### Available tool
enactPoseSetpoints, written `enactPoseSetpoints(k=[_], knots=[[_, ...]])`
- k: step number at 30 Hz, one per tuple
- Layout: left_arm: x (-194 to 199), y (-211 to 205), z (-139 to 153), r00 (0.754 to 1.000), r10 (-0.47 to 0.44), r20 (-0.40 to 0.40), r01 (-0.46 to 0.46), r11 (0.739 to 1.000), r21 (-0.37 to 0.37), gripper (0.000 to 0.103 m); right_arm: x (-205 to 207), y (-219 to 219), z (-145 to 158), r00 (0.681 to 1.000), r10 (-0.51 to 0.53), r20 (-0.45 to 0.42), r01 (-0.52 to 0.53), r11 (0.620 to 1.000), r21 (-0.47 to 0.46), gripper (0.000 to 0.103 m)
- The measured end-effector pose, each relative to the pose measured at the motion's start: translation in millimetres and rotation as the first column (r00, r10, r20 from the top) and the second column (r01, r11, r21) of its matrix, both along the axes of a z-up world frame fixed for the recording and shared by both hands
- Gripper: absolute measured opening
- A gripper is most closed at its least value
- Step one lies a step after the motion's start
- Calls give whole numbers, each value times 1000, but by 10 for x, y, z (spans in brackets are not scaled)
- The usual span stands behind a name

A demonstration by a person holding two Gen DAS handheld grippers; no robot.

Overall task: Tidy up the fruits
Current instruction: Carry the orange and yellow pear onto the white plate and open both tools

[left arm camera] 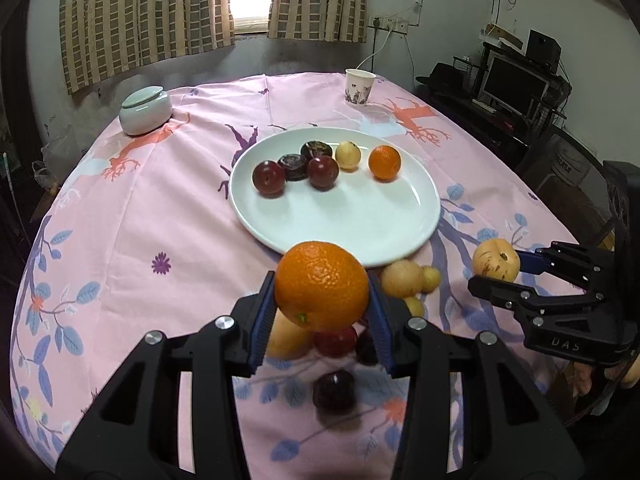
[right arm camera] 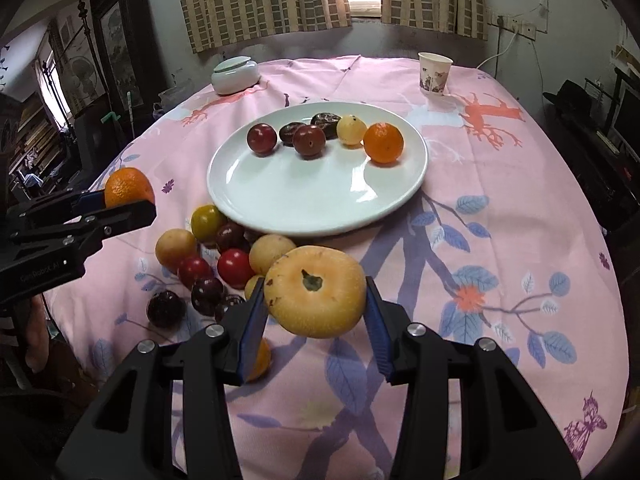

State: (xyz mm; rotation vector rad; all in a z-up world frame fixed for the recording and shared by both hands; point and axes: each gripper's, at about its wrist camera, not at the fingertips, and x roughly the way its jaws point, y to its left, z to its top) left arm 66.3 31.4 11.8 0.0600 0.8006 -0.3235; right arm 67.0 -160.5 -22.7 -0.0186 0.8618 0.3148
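orange between left gripper fingers, white plate beyond

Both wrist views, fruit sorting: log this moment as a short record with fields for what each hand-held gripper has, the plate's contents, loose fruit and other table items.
left hand-held gripper: shut on an orange
right hand-held gripper: shut on a yellow fruit
plate: white; two red plums, two dark fruits, one pale yellow fruit, one small orange
loose fruit: red, dark and yellow pieces piled on the cloth at the plate's near edge
other items: lidded jar, paper cup
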Motion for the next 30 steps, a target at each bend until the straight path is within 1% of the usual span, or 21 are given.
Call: enactPoseSetpoints(k=[3, 6, 9, 13, 15, 18, 23, 25, 27, 29, 30], knots=[[344, -32, 86, 1000, -3, -5, 3, 1000, 15, 44, 277, 79, 99, 999, 35, -2, -35, 999, -8, 47], [710, -68, 102, 999, 2, -33, -2, 1000, 22, 44, 604, 183, 168, 998, 59, -14, -60, 998, -25, 47], [1028, -114, 22, 998, 17, -67, -16, 1000, 25, 44, 959, 319, 194, 997, 74, -12, -75, 995, -64, 47], [1328, -163, -160, 992, 26, -122, -24, 1000, 20, 44, 1352, 404, 93, 999, 44, -12, -45, 992, -116, 47], [1416, -182, -249, 989, 23, -144, -20, 1000, 24, 44, 1476, 408, 36, 999, 32, -20, -34, 993, -112, 47], [1497, -177, -357, 985, 20, -171, -16, 1000, 24, 44, 1608, 437, -38, 998, 44, -38, -48, 993, -111, 47], [1569, -118, -423, 981, 31, -192, -30, 1000, 6, 44, 1714, 466, -147, 997, 57, -61, -64, 991, -117, 47], [1590, -109, -431, 980, 34, -195, -34, 999, 4, 44, 1729, 471, -152, 997, 58, -55, -64, 991, -118, 47], [1611, -104, -432, 980, 39, -197, -40, 999, 1, 45, 1737, 484, -143, 997, 66, -28, -69, 990, -122, 47], [1622, -87, -417, 979, 50, -196, -51, 999, -3, 45, 1729, 508, -104, 996, 77, 37, -71, 987, -144, 55], [1619, -75, -395, 980, 56, -192, -58, 998, -5, 45, 1716, 516, -72, 994, 73, 77, -59, 983, -172, 63]])
